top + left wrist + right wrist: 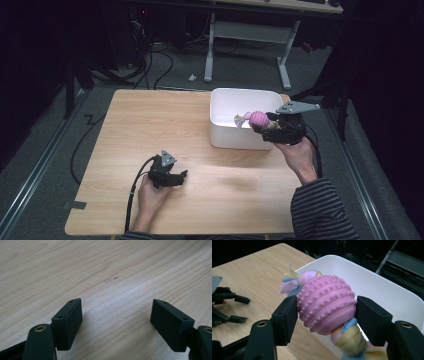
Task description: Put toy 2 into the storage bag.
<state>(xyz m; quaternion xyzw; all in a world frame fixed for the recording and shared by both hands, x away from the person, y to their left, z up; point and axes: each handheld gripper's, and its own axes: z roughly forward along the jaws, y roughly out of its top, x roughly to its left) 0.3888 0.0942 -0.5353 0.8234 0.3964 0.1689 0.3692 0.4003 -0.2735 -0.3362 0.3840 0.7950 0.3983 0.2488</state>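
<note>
**Toy Held Over the Bin: Placement Geometry**

At the right edge of the white bin (246, 118), the right tongs (266, 125) are clenched on the pink knobbed ball (325, 304) of a rope toy. The pads press on the ball from two opposite sides, and the knotted cloth ends (350, 341) stick out past the jaws at either end. The toy is held above the rim of the bin, not resting inside it.

The toy's long axis (knot, ball, knot) runs crosswise to the grip line. In the high view it lies roughly level and points across the bin's opening toward the left. The bin's interior therefore sits directly ahead of and below the toy, so the likely next move is a short carry inward followed by a descent.

The right hand is the nearer one by far. The left tongs (170, 175) rest on the wooden surface (150, 120) near the front edge, well apart from the bin, with the jaws released and nothing between them.

One caution applies: the trailing knot could catch on the rim.
</note>
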